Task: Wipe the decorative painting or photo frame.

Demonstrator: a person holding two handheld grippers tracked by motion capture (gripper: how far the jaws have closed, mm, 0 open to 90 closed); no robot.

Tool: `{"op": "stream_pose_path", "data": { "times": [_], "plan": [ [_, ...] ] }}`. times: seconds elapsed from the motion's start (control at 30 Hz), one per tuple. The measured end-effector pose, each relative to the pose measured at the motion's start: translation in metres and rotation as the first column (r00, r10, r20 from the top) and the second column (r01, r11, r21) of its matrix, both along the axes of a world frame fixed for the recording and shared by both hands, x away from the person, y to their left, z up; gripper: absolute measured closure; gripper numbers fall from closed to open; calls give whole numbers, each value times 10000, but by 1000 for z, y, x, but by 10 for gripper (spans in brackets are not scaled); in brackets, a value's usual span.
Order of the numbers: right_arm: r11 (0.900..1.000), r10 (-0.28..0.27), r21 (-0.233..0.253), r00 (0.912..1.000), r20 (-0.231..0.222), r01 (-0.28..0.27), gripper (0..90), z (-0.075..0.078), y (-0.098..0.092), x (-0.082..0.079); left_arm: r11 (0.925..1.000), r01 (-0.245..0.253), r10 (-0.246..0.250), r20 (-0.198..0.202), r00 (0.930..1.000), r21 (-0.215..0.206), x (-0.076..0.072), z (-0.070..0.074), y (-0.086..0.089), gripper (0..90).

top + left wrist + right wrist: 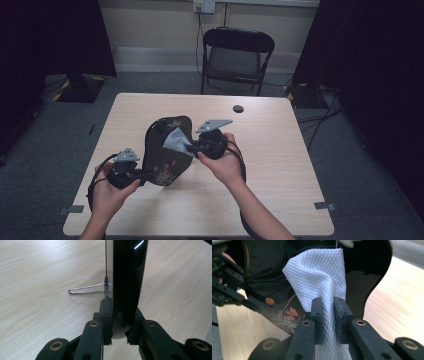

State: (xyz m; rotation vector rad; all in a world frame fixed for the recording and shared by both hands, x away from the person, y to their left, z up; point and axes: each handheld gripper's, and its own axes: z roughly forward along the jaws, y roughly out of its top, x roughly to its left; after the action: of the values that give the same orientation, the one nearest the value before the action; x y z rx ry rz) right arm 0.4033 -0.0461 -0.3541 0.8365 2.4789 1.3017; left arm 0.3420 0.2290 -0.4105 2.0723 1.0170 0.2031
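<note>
High view: a light wooden table [280, 165] takes up the middle of the frame. Two forearms enter from the bottom edge. At lower left, the left gripper [141, 175] is clamped on the lower edge of a glossy black board [162, 155], a curved, tray-like panel painted with reddish flowers and pale leaves. The board stands tilted on edge at the centre of the frame, its lower edge down near the table. Just right of centre, the right gripper [191, 146] pinches a grey-white cloth [177, 141] and presses it against the board's face. A small black disc [238, 108] lies on the table toward the far edge, well apart from the board. A black folding chair [235, 57] stands beyond the table at the top centre.

Left gripper view: the two black jaws rise from the bottom and are pressed onto the board [128, 277], seen edge-on as a dark vertical slab in the centre. A thin wire stand [86, 289] sticks out from the board to the left, over the wood grain.

Right gripper view: the jaws at bottom centre are closed on the cloth [319, 277], a white weave with a diamond pattern, which bunches upward through the middle of the frame. Behind it is the board [367, 272], with the flower painting at lower left.
</note>
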Motion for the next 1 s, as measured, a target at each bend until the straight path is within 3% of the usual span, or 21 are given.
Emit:
{"op": "stream_pose_path", "data": {
  "times": [0.63,1.0],
  "plan": [
    [9986,-72,-520,9954,-957,22,799,-62,1,-8,10000,0,0,14,10000,25,0,0,0,787],
    [9970,-239,-763,9902,-1378,134,799,-88,-3,-10,10000,-1,1,28,10000,38,0,0,0,787]
  ]
}}
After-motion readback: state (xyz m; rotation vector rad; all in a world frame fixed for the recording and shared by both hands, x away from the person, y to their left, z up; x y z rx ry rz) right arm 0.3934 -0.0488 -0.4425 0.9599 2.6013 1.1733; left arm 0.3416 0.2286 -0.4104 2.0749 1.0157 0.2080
